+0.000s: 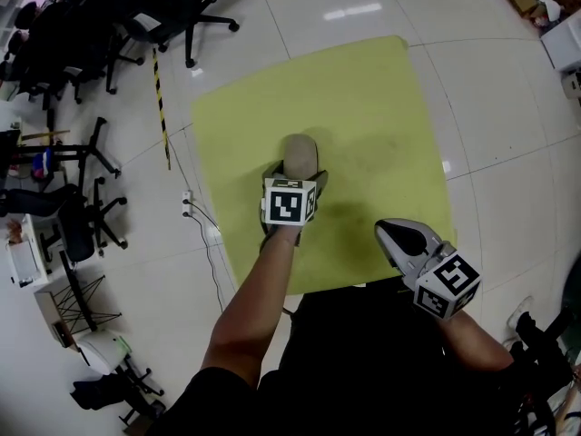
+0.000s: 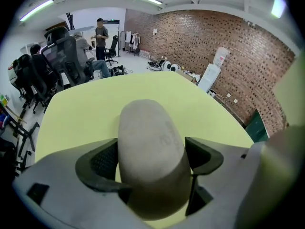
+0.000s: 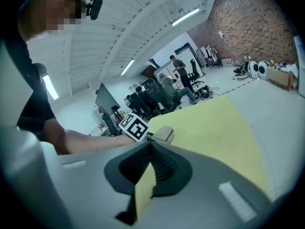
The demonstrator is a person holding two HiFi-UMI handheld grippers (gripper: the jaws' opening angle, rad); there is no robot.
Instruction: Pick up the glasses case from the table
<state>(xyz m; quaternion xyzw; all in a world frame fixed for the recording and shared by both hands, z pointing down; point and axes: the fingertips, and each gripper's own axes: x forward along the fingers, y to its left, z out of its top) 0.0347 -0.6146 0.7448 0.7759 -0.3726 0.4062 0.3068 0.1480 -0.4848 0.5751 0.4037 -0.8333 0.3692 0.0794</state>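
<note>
Grey and idle, the right gripper (image 3: 149, 147) hangs above the near right part of the yellow-green table (image 1: 381, 107), with its jaws together on nothing. Further in, about the middle of the table, the left gripper (image 1: 296, 176) points steeply down with its jaws wide apart, one on each side of the near end of the glasses case (image 1: 300, 153). This beige case lies flat, and its long side runs away toward the far edge. The pads do not seem to press on it yet; a gap shows at the left one. I think the good way is to keep the case centred, bring the pads low on its sides under the rounded top, close firmly, then lift straight.
</note>
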